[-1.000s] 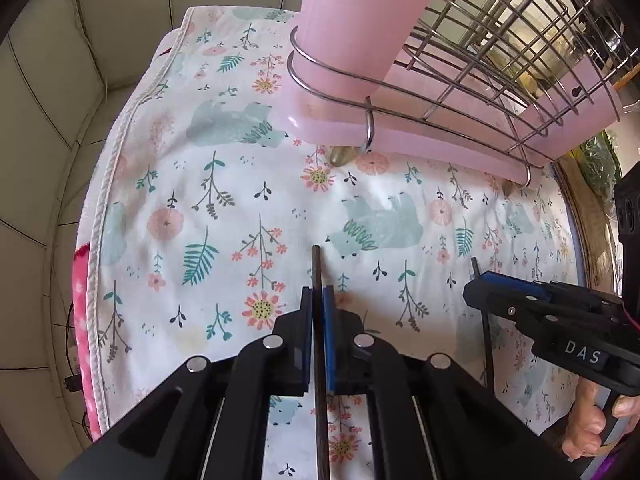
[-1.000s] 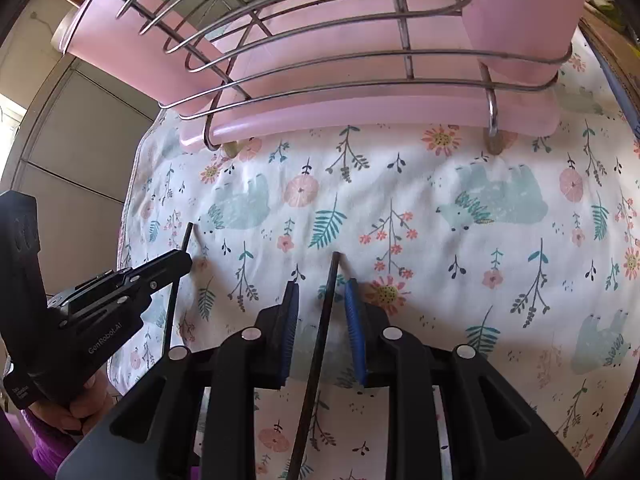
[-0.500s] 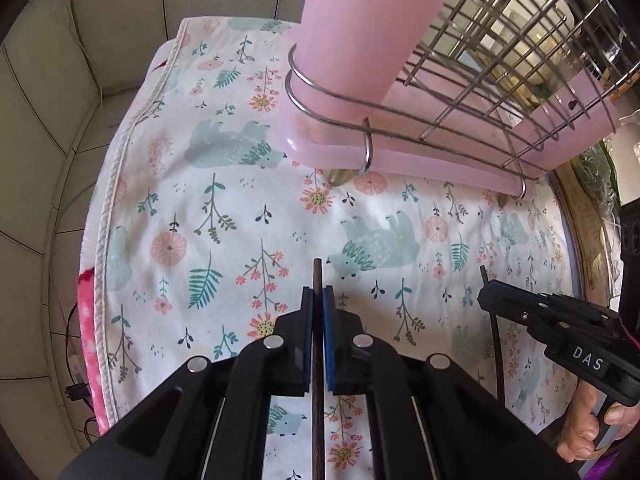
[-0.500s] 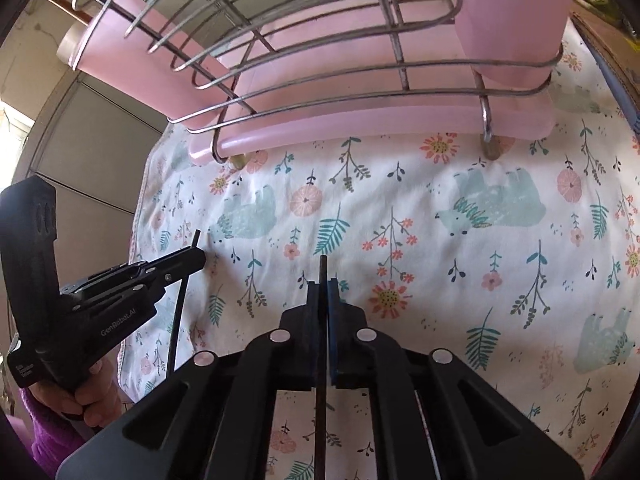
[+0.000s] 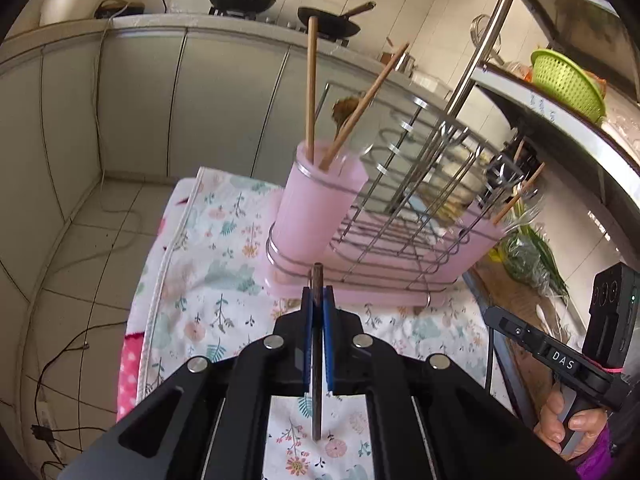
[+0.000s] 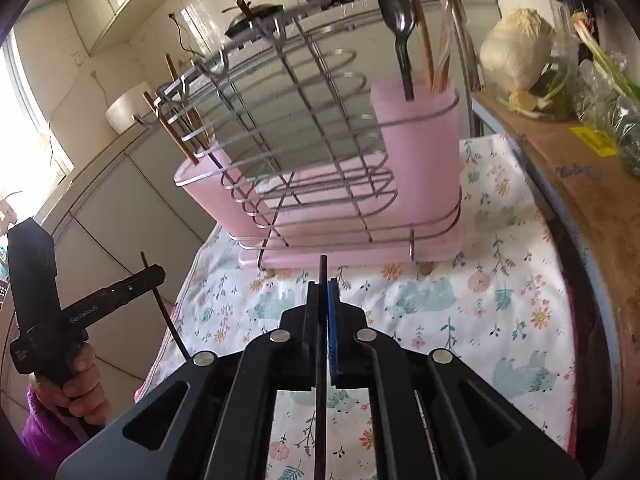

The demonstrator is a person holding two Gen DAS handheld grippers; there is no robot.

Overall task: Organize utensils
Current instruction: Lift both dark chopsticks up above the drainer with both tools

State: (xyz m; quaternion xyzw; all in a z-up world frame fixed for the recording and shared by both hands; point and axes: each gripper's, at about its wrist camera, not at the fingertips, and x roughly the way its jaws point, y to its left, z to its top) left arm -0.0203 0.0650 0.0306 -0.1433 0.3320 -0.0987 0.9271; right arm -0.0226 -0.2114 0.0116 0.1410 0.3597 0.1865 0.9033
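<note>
My left gripper (image 5: 317, 294) is shut on a dark chopstick (image 5: 317, 344), held in the air in front of the pink dish rack (image 5: 372, 240). The rack's left pink cup (image 5: 316, 204) holds wooden chopsticks (image 5: 310, 88). My right gripper (image 6: 322, 286) is shut on another dark chopstick (image 6: 321, 360), held above the cloth in front of the rack (image 6: 320, 200). The rack's right pink cup (image 6: 420, 152) holds a dark spoon (image 6: 400, 28) and chopsticks. Each gripper shows in the other's view, the right (image 5: 496, 314) and the left (image 6: 154, 274).
The rack stands on a floral cloth (image 5: 224, 248) over a small table. A wooden board (image 6: 576, 168) with cabbage (image 6: 516, 48) and greens lies to the right. Kitchen cabinets (image 5: 200, 100) with pans on the counter stand behind. Cables lie on the tiled floor (image 5: 80, 264).
Both grippers have lifted and tilted up from the cloth, each carrying its chopstick. The right gripper closed on its chopstick between the earliest frame and the middle one.
</note>
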